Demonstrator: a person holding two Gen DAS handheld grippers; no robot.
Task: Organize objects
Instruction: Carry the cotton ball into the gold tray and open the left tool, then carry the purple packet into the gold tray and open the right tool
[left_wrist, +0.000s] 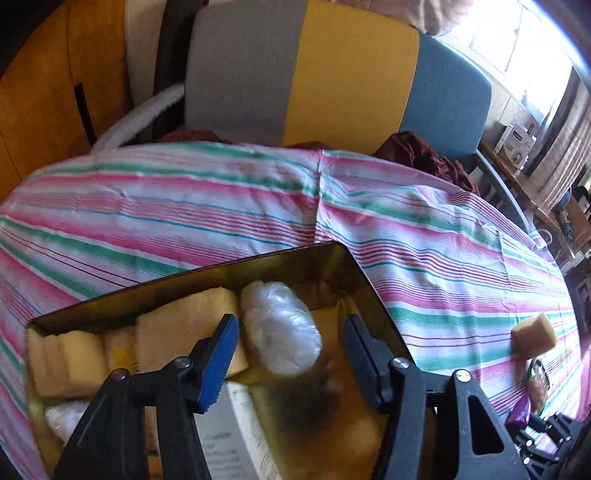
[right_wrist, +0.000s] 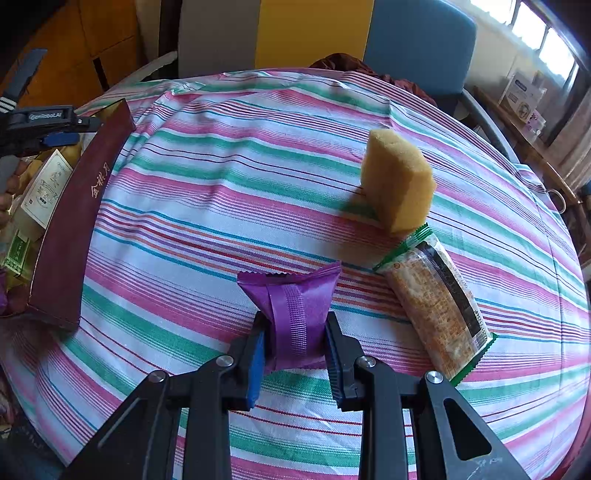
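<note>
My left gripper stands open over a tin box with a gold inside. A white plastic-wrapped packet lies in the box between the fingers, with a gap at the right pad. Several yellow sponges and a white carton fill the rest of the box. My right gripper is shut on a purple packet that rests on the striped cloth. A loose yellow sponge and a green-edged snack bar lie to its right. The box's dark red side stands at the left.
The table carries a pink, green and white striped cloth. Behind it stands a chair back in grey, yellow and blue. A side table with small boxes is at the far right under a bright window.
</note>
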